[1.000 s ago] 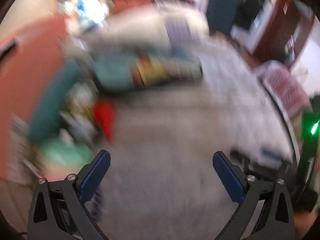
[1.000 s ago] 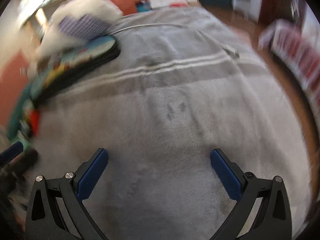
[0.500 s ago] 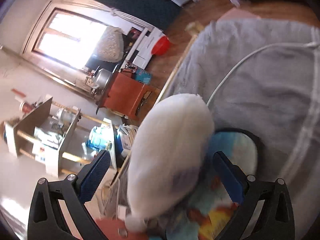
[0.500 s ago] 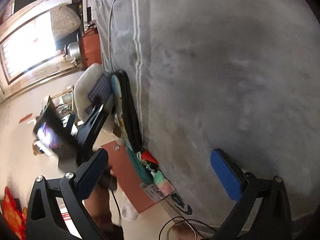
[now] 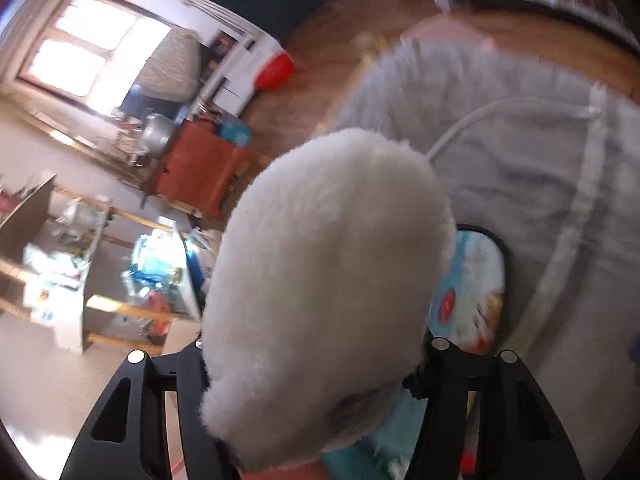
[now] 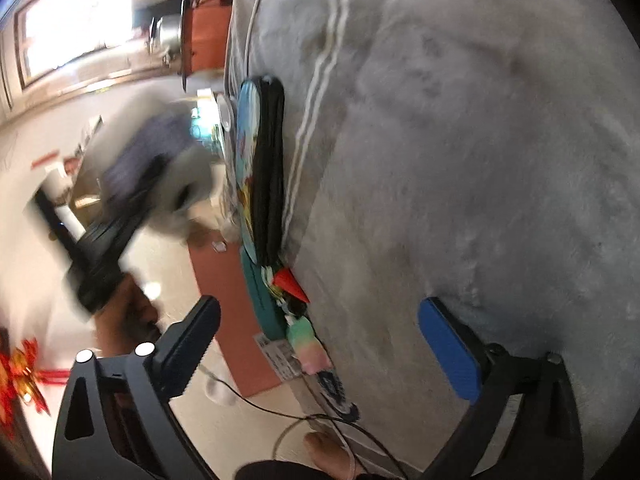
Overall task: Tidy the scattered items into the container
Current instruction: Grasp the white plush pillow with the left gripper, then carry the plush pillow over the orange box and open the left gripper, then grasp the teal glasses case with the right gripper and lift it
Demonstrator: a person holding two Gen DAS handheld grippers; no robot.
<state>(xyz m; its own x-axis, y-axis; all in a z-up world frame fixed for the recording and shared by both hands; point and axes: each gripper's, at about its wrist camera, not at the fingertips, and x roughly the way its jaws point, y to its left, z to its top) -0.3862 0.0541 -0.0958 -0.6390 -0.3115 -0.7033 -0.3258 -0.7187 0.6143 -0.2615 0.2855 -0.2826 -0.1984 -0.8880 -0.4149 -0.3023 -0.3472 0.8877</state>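
My left gripper [image 5: 312, 364] is shut on a fluffy white slipper [image 5: 328, 280] that fills the middle of the left wrist view and hides both fingertips. In the right wrist view the slipper [image 6: 160, 164] shows blurred, lifted off the bed, with the left gripper [image 6: 132, 208] under it. A teal and black cartoon-print bag [image 6: 260, 156] lies on the grey blanket's edge, also seen in the left wrist view [image 5: 476, 292]. My right gripper [image 6: 320, 348] is open and empty above the grey blanket [image 6: 460, 160].
A red cone-shaped toy [image 6: 290, 280] and a pastel striped item [image 6: 310, 346] lie beside the bag on the bed edge. A white cable [image 5: 492, 114] runs across the blanket. An orange cabinet [image 5: 204, 172] and wooden shelves [image 5: 80, 264] stand beyond the bed.
The left gripper has closed on the white slipper and lifted it away from the bag. The right gripper has rolled a little more sideways and stays open.
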